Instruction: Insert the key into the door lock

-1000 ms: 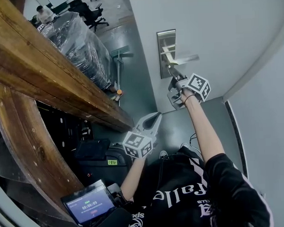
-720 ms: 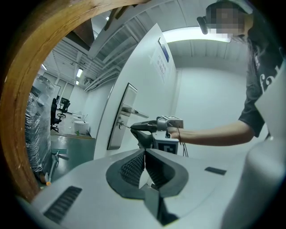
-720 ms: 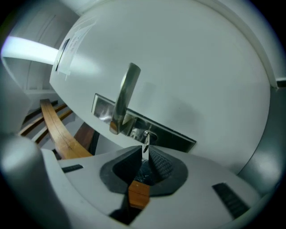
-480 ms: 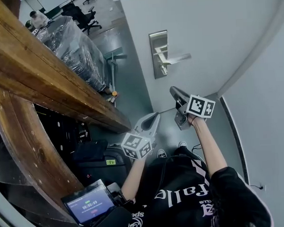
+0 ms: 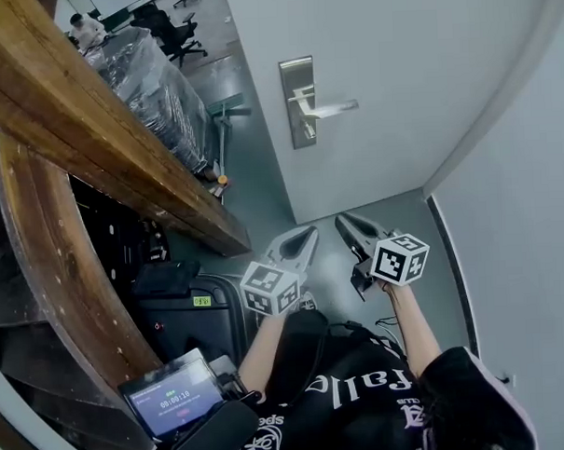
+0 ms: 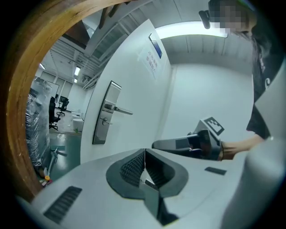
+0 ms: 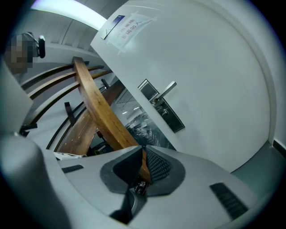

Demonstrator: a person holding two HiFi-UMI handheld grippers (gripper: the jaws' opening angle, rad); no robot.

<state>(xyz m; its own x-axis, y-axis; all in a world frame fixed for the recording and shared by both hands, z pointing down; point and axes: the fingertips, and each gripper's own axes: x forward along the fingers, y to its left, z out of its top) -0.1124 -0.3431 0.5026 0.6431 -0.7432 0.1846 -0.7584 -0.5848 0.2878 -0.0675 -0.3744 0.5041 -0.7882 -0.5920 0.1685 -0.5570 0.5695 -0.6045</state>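
Wooden beam [image 5: 91, 116]: far left of the head view, curved, passing a plastic-wrapped stack [image 5: 155, 90]; well apart from both grippers.
Small screen [image 5: 173, 399]: low left, lit, near the person's lap.
Left gripper [image 5: 304, 235]: held low near the body, tips toward the door; jaws pressed together, nothing between them.
Lock plate [image 5: 297, 102]: metal, upright on the white door [image 5: 396, 65]; well apart from both grippers; lever handle [image 5: 328, 107] reaching rightward from it.
Key: not found in either gripper; small projection [image 5: 307, 131] below the lever possibly the key seated in the cylinder, too small to confirm.
Right gripper [image 5: 343, 222]: just beside the left one, also low and away from the door; jaws closed flat on each other, no key pinched.

Risks, as judged:
- if the projection is not the key, nothing in hand to insert; key to be located first;
- if it is the key but only partly seated, liable to drop out of the cylinder;
- any fresh grasp at the lock to need the jaws spread beforehand; closed tips likely to knock the key askew;
- lever just above the keyhole; a high approach apt to strike it and swing the door.
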